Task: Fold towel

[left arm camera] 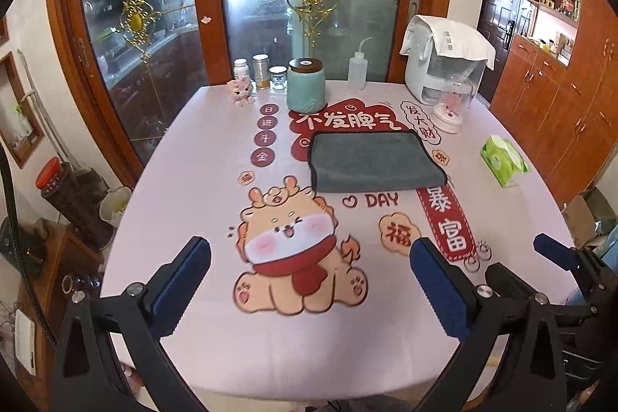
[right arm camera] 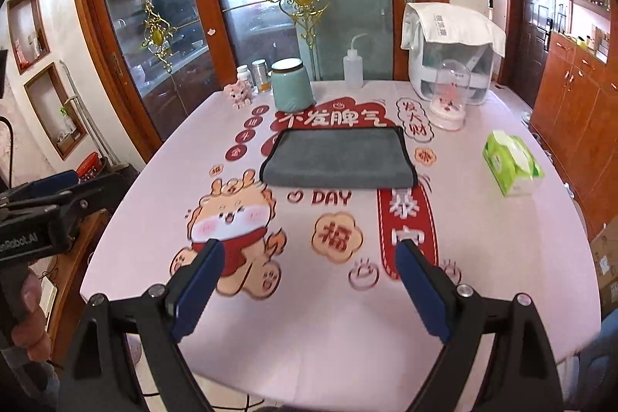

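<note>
A grey towel (left arm camera: 376,161) with black edging lies folded flat in the middle of the pink table (left arm camera: 193,149); it also shows in the right wrist view (right arm camera: 340,159). My left gripper (left arm camera: 311,250) is open and empty, held above the table's near side, well short of the towel. My right gripper (right arm camera: 309,251) is open and empty, also above the near side. The right gripper shows at the left view's right edge (left arm camera: 556,253), the left gripper at the right view's left edge (right arm camera: 46,195).
At the table's far end stand a teal jar (left arm camera: 306,89), small bottles (left arm camera: 260,70), a squeeze bottle (left arm camera: 357,66), a white appliance (left arm camera: 444,64) and a glass dome (left arm camera: 452,103). A green tissue pack (left arm camera: 504,161) lies at right. Glass doors stand behind.
</note>
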A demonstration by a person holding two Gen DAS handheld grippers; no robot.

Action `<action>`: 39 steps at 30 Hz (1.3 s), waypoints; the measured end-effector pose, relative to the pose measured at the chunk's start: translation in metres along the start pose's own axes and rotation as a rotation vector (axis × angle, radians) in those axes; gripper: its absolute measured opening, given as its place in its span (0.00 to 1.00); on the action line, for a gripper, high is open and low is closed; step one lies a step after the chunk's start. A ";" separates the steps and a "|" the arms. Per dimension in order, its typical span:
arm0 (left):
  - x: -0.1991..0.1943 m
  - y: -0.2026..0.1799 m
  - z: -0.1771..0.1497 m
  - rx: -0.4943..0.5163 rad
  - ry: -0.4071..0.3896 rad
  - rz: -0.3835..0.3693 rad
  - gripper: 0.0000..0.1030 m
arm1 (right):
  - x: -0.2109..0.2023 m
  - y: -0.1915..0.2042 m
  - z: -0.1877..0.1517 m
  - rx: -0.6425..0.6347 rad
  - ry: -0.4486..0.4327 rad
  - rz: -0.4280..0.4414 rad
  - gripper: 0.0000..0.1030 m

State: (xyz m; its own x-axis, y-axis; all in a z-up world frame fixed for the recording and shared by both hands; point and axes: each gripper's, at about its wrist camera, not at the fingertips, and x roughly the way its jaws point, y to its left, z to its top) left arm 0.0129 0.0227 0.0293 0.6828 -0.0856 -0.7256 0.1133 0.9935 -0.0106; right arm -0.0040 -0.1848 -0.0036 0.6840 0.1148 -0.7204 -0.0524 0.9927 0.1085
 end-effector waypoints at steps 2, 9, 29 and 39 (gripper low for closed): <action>-0.010 0.004 -0.011 0.003 -0.004 0.003 1.00 | -0.007 0.006 -0.010 0.013 0.001 -0.008 0.88; -0.027 0.019 -0.043 -0.031 0.030 0.002 1.00 | -0.032 0.023 -0.032 0.048 -0.009 -0.048 0.88; -0.035 0.000 -0.051 -0.078 0.040 0.070 1.00 | -0.048 0.023 -0.029 0.045 0.009 -0.053 0.88; -0.027 -0.004 -0.041 -0.088 0.049 0.098 1.00 | -0.041 0.026 -0.015 -0.002 0.002 -0.043 0.88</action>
State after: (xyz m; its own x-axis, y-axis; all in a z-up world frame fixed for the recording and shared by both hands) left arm -0.0354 0.0241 0.0202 0.6509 0.0138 -0.7590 -0.0174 0.9998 0.0032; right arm -0.0445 -0.1635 0.0189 0.6844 0.0724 -0.7255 -0.0246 0.9968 0.0763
